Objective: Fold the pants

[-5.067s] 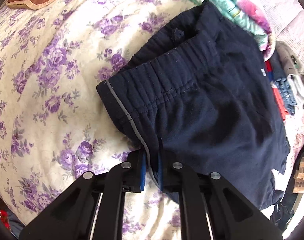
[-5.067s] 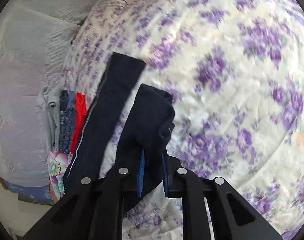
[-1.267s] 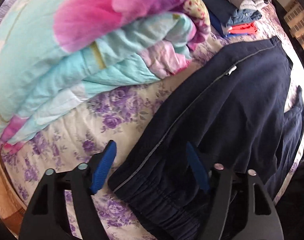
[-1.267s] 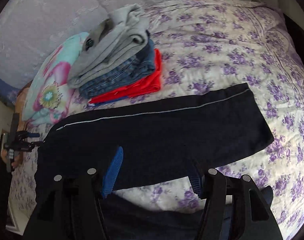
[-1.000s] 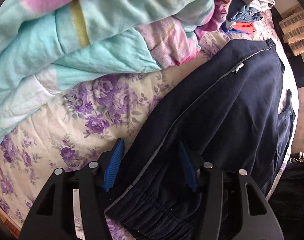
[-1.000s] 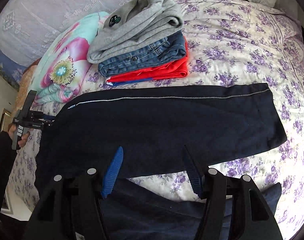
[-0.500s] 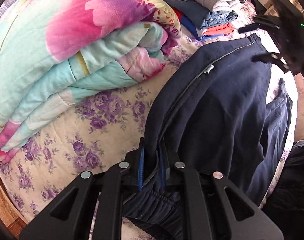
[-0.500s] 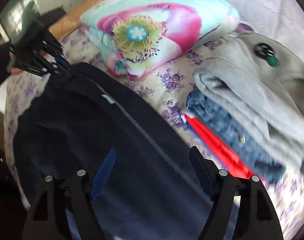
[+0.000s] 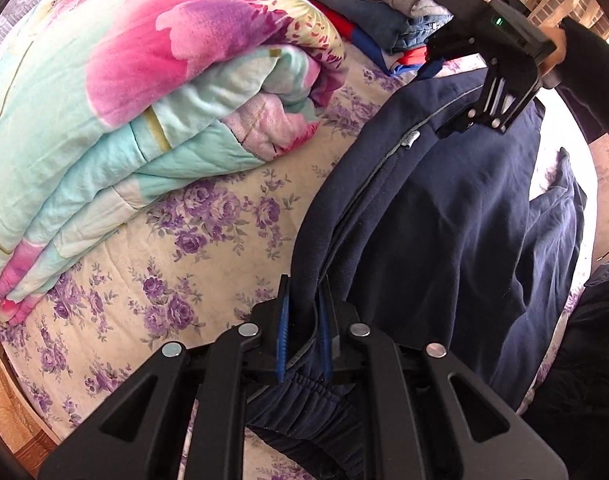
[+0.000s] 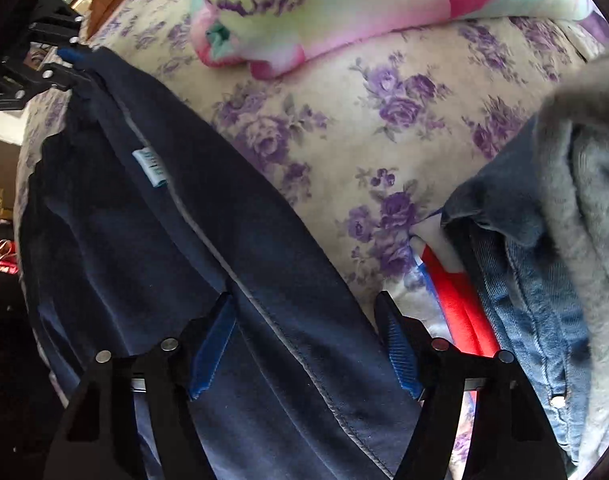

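Dark navy pants with a thin grey side stripe lie on the floral bedsheet. My left gripper is shut on the pants' edge beside the gathered waistband. My right gripper is open, its blue pads astride the striped edge of the pants farther along the leg. It also shows in the left wrist view, low over the pants. The left gripper shows in the right wrist view at the far end of the pants.
A rolled pink and turquoise quilt lies beside the pants. A stack of folded clothes, grey, denim and red, sits close to the right gripper's right finger. The bed's edge runs along the right in the left wrist view.
My left gripper closed on the pants' edge near the waistband about half a second ago and still holds it. My right gripper swung down close over the striped edge, still open.
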`<state>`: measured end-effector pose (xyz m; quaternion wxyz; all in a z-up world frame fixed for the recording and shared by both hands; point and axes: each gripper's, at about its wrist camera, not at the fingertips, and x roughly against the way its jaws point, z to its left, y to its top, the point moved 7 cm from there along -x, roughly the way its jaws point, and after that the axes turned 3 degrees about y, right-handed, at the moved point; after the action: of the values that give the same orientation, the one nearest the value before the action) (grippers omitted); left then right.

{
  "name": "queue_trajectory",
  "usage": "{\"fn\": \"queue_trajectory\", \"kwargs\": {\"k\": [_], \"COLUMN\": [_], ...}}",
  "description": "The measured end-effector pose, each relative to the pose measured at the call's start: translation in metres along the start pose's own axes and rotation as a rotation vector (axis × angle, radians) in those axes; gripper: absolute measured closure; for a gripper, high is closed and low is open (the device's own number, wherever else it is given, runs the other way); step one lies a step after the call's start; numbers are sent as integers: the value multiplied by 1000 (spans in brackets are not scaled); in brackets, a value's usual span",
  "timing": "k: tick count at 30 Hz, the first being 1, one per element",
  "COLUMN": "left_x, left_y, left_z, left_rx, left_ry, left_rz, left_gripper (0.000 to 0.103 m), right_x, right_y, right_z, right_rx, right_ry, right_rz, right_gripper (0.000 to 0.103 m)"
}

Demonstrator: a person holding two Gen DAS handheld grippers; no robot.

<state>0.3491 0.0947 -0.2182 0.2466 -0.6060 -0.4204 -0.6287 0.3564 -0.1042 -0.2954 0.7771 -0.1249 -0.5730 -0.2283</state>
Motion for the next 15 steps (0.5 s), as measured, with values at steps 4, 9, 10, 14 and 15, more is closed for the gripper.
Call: {"fn": "queue_trajectory", "kwargs": {"k": [4,9,10,14,15], "left_x": [2,8,12,34,39], "left_y": [0,-2,-2,-12,-17], "left_z": [-2,-4,-5,-15,-20], "left_rx": [6,11,14,27,26], "left_ry": [5,27,29,36,40], "left_rz": [0,-5,-10,-53,-63], "left_gripper": [92,92,92,92,92], "right_x": [18,44,52,71,72], "right_y": [-15,-26,-30,-55,-66], "right_z": [14,36,40,80,95], "right_rx": [20,50,39,56,60], "right_ry": [49,-78,-98,-182,-201], "right_rz": [-17,-100,-120,-157,-164], "right_gripper": [97,98,97,97,97]}}
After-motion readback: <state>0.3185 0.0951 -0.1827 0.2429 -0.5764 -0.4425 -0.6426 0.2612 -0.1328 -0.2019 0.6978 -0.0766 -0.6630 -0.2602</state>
